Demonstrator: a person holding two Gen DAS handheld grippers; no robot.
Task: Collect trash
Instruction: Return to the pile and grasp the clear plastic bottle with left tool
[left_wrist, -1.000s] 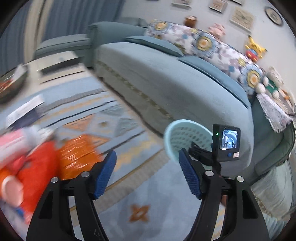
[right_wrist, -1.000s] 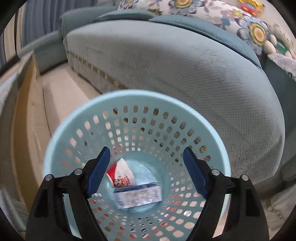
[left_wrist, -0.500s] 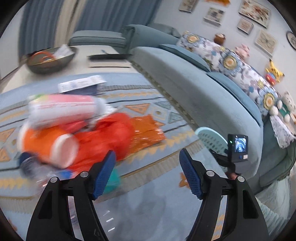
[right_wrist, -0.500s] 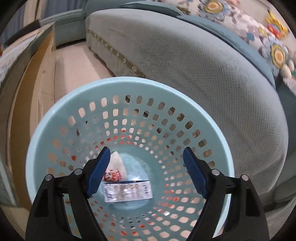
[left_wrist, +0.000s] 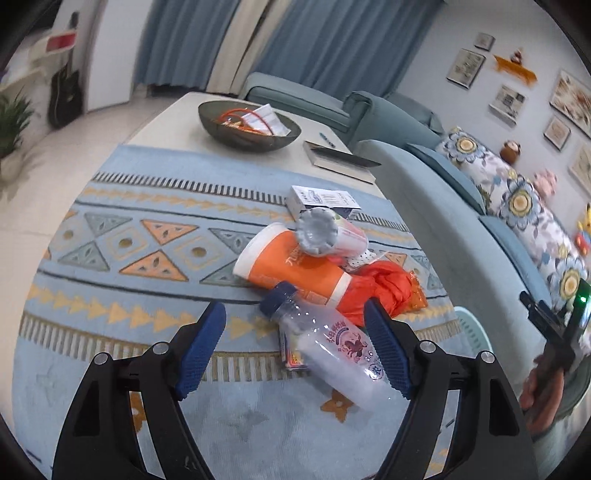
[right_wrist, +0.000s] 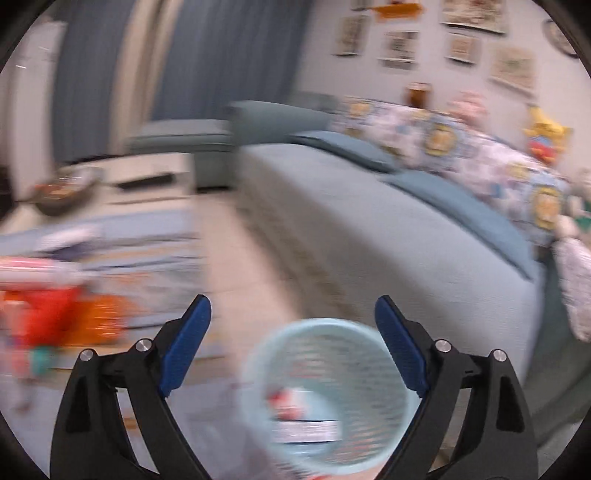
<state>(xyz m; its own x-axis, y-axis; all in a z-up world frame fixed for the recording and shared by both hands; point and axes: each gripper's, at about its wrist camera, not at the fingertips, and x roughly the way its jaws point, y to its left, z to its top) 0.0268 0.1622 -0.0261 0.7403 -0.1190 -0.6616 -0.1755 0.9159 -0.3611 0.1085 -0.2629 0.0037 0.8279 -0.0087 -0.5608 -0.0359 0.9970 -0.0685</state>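
Observation:
In the left wrist view a trash pile lies on the patterned cloth: a clear plastic bottle (left_wrist: 332, 343) with a blue cap, an orange cup (left_wrist: 291, 269), a pink-and-white cup (left_wrist: 328, 232), a red bag (left_wrist: 384, 288) and a white box (left_wrist: 321, 199). My left gripper (left_wrist: 295, 347) is open just above the bottle. My right gripper (right_wrist: 291, 343) is open and empty above the light blue perforated basket (right_wrist: 328, 398), which holds a white box and a red-and-white wrapper. The right wrist view is blurred.
A teal sofa (left_wrist: 443, 221) with flowered cushions runs along the right. A dark bowl (left_wrist: 249, 125) and a book (left_wrist: 340, 160) sit on the table's far end. The basket's rim (left_wrist: 469, 328) shows beside the sofa.
My left gripper swung from the sofa and basket toward the trash pile and now hovers over the bottle. My right gripper pulled back and up from the basket, which looks smaller.

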